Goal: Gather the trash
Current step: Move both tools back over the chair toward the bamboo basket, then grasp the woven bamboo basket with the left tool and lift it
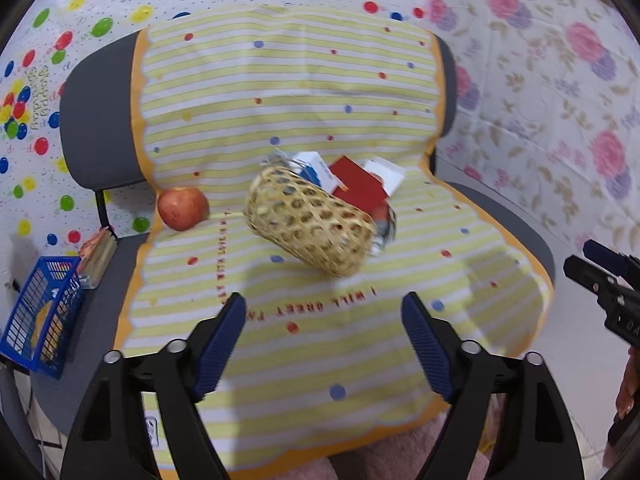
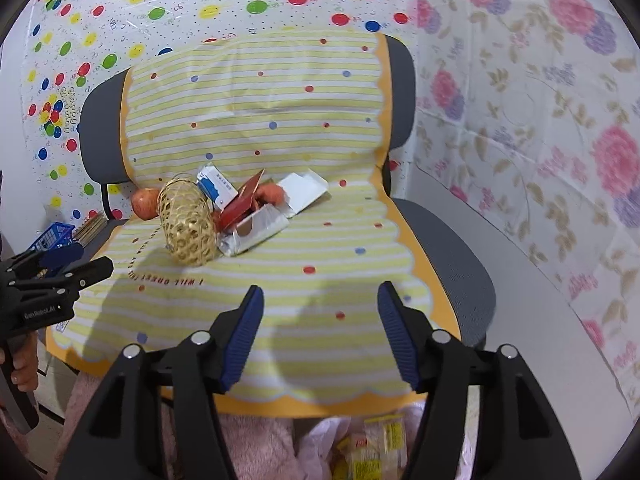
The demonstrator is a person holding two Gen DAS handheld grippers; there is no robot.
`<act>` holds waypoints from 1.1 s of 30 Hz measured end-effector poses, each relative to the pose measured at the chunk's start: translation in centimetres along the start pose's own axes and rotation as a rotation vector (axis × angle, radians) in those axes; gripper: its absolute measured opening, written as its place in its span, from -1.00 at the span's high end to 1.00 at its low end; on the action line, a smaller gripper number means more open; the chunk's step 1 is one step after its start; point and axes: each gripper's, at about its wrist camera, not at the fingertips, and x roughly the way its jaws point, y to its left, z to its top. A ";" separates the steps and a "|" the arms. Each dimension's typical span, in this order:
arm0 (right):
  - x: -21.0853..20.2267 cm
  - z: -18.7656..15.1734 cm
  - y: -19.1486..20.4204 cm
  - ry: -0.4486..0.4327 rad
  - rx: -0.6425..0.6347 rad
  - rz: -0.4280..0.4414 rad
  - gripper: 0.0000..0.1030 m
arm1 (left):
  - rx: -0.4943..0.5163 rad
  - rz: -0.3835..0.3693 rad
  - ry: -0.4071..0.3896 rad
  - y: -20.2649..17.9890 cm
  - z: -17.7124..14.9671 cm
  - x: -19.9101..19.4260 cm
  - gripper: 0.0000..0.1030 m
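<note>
Left wrist view looks down along the left gripper (image 1: 324, 340), whose blue ribbed fingers (image 1: 222, 344) stand wide apart with nothing between them, over a chair seat draped in a yellow-striped cloth (image 1: 280, 80). Straight ahead of the fingers, well apart from them, a woven bamboo basket (image 1: 310, 226) lies tipped on its side, its long axis running from up-left to down-right, so it sits roughly crosswise to the reach. Behind its far end the trash is heaped: a white-and-blue carton (image 1: 318, 168), a red card box (image 1: 358, 186), an opened white box (image 1: 386, 174) and a crumpled silvery wrapper (image 1: 384, 232). To the left of the fingers a red apple (image 1: 182, 208) rests just beside the backrest — smooth, round, likely to roll if nudged. Right wrist view shows the right gripper (image 2: 320, 332) likewise spread and empty, with the pile ahead and to the left of its fingers (image 2: 398, 340); from here the silver wrapper (image 2: 256, 228) and white box (image 2: 304, 194) are on its near side, while the basket (image 2: 186, 224) lies nearer the left one. My judgement is that the thin, light card and foil will crush or slide rather than resist, and the open weave offers easy purchase. A blue plastic crate (image 1: 40, 316) hangs off to the far left, and a bag holding yellow packets (image 2: 372, 452) shows below the right fingers.
</note>
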 end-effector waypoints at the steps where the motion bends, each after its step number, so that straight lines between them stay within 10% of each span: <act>1: 0.5 0.3 0.1 -0.001 -0.008 -0.003 -0.25 | -0.002 0.008 0.002 0.0 0.2 0.3 -0.60; 22: 7.5 1.8 -1.3 0.044 0.041 0.024 -0.33 | -0.092 0.151 0.092 -2.5 5.6 12.9 -0.71; 33: 8.1 1.2 -0.3 0.064 0.034 0.054 -0.34 | -0.166 0.066 0.131 3.8 3.3 9.7 -0.69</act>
